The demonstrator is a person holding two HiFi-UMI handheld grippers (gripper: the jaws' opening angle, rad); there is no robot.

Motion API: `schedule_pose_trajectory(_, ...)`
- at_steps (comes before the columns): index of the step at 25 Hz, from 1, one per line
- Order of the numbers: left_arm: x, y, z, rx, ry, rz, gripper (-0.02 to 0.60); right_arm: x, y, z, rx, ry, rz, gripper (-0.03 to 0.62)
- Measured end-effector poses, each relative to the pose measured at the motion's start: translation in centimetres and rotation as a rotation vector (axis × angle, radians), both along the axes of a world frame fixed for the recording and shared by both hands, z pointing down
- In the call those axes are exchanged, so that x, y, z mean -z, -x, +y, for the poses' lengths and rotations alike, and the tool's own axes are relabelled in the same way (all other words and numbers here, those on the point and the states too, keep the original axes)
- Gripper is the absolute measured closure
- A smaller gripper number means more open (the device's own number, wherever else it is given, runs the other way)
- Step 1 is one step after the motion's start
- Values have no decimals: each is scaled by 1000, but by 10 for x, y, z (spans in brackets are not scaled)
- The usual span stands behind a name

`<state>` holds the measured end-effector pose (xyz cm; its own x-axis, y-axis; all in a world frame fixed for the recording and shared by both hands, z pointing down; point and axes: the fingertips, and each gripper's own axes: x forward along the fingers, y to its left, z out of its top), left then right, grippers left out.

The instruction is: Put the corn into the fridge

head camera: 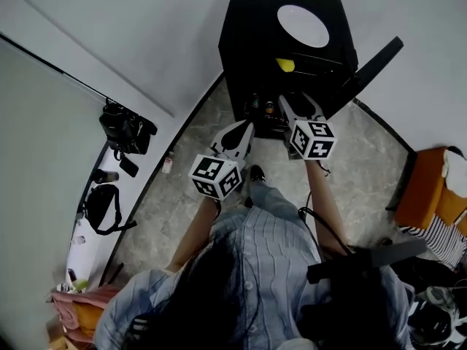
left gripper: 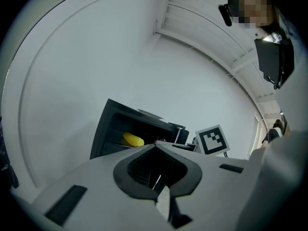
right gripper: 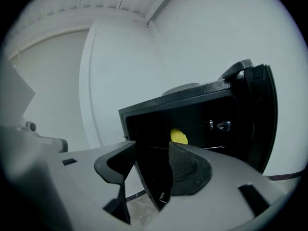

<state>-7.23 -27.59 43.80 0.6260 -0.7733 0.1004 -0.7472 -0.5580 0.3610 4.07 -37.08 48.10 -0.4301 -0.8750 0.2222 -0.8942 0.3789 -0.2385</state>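
The yellow corn (head camera: 285, 65) lies on an upper shelf inside the black fridge (head camera: 248, 42), whose door (head camera: 372, 64) stands swung open to the right. It also shows as the corn (left gripper: 133, 139) in the left gripper view and the corn (right gripper: 179, 136) in the right gripper view. My left gripper (head camera: 244, 128) hangs in front of the fridge's lower left, with its jaws together and nothing in them (left gripper: 155, 147). My right gripper (head camera: 292, 108) is just before the fridge opening, below the corn, open and empty (right gripper: 151, 150).
A white plate (head camera: 303, 25) rests on top of the fridge. Small bottles (head camera: 268, 108) stand low inside it. Black bags (head camera: 125, 130) lie on the floor at the left, and an orange seat (head camera: 430, 188) stands at the right. The wall runs behind the fridge.
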Motion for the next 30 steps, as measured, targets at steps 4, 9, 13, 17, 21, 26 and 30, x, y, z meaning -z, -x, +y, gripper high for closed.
schedule_pose_trajectory(4,6,4,24,3,-14,10,574,20,10,37,12,-32,-31,397)
schedule_pose_trajectory(9,1,9,56,13,-9,24,575,30,19,74,18,-50,-54,430)
schedule_pose_trajectory(13,-7,13,83,18,9,41,575,28,21,105,6,-46,-62,488)
schedule_pose_trajectory(17,-9,14,105,22,11,58,575,31,24,137,5,-43,-75,511)
schedule_pose_trajectory(21,-9,12,126,23,18,79,574,31,27,164,19,-30,-68,513)
schedule_pose_trajectory(26,-3,13,143,23,-3,71,574,38,35,182,40,-29,-75,516)
schedule_pose_trajectory(30,4,19,146,37,-25,57,575,42,46,190,70,-25,-85,516)
